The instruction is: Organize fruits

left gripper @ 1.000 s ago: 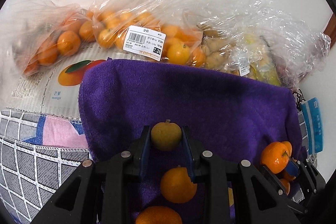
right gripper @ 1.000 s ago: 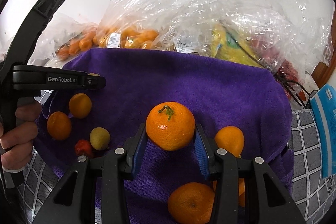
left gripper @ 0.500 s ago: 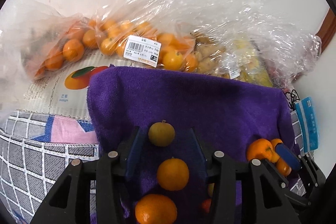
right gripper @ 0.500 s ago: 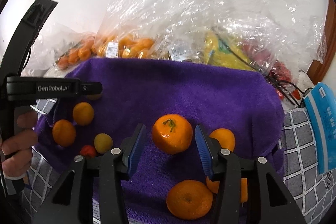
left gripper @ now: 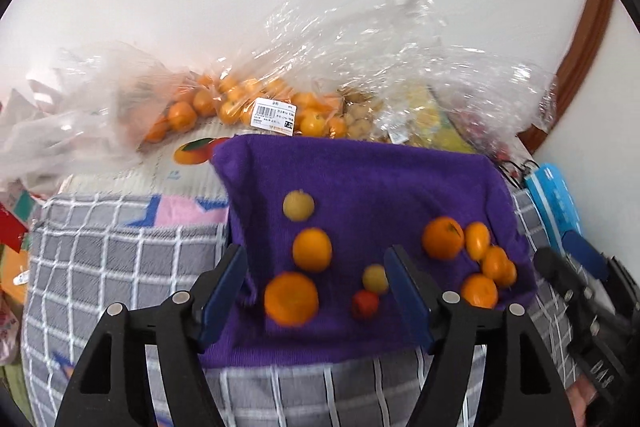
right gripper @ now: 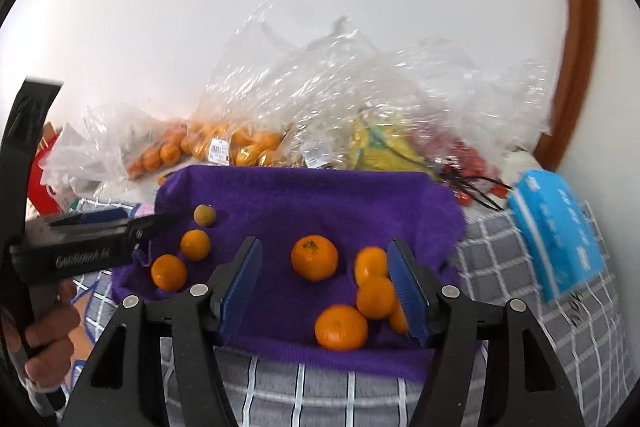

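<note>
Jaws standing spread and empty on both the left gripper (left gripper: 316, 291) and right gripper (right gripper: 324, 287); hovering above the purple towel (left gripper: 380, 183) lying over a grey checked blanket (left gripper: 100, 259); showing, in the left wrist view, a yellow-green fruit (left gripper: 298, 205), an orange (left gripper: 312, 249) and a bigger orange (left gripper: 291, 298) in a line toward 6 o'clock; resting at 3 o'clock, a cluster of oranges (left gripper: 480, 263); sitting between the right jaws, a stemmed orange (right gripper: 314, 257); piling at 12 o'clock, plastic bags of fruit (right gripper: 320, 107).
</note>
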### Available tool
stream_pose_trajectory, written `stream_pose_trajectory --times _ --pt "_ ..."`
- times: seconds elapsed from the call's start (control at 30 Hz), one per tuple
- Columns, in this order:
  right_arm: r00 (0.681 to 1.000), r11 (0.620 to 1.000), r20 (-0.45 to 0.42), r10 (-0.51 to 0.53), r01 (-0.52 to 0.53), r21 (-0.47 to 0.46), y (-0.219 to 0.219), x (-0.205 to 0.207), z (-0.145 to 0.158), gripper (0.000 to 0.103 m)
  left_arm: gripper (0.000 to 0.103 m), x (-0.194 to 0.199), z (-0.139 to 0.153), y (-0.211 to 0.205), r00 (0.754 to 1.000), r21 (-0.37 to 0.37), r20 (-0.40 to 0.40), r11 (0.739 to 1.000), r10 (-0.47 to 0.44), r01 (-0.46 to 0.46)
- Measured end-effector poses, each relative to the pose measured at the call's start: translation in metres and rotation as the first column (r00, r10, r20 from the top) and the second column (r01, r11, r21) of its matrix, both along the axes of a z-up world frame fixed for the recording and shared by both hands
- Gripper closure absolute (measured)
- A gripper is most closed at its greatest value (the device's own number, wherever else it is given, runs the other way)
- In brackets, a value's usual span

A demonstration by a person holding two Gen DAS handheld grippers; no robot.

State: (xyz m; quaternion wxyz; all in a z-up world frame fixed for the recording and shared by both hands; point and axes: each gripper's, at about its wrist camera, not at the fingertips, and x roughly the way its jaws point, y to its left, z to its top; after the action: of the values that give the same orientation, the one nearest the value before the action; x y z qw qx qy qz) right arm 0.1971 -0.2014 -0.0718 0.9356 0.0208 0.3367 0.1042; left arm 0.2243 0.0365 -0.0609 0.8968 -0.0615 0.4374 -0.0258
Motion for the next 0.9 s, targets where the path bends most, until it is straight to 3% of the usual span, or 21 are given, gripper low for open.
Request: stream_pose_trajectory --times 0.1,0.4,0.57,0.7,0.77,0.9 --pt "1.0 0.999 -0.003 -0.014 0.014 0.034 -0.009 -0.025 0.011 0.038 0.03 -0.027 0.007 -0.003 1.0 0.011 0.018 1.0 0.002 -0.002" --pt "0.997 0.997 0.01 -0.082 0.082 0.01 -0.025 -0.099 0.033 0.038 0.028 -0.111 0.035 -0.014 0.992 0.014 0.127 1.0 0.022 -0.024" --pt "0.993 0.995 0.065 -0.1 0.099 0.019 -0.035 -0.141 0.042 0.014 0.019 -0.158 0.048 -0.017 0.98 0.025 0.195 0.999 0.032 -0.038" --pt "0.989 0.993 0.097 -0.115 0.111 0.037 -0.045 -0.166 0.049 0.006 0.009 -0.187 0.057 -0.019 0.967 0.026 0.252 0.999 0.039 -0.047" --pt "0.985 0.992 0.121 -0.125 0.122 0.03 -0.047 -0.181 0.051 0.0 0.008 -0.201 0.06 -0.023 0.959 0.044 0.282 0.997 0.041 -0.056" --pt "0.983 0.991 0.125 -0.134 0.13 0.043 -0.052 -0.199 0.052 0.0 0.008 -0.22 0.062 -0.03 0.954 0.049 0.297 0.997 0.036 -0.053"
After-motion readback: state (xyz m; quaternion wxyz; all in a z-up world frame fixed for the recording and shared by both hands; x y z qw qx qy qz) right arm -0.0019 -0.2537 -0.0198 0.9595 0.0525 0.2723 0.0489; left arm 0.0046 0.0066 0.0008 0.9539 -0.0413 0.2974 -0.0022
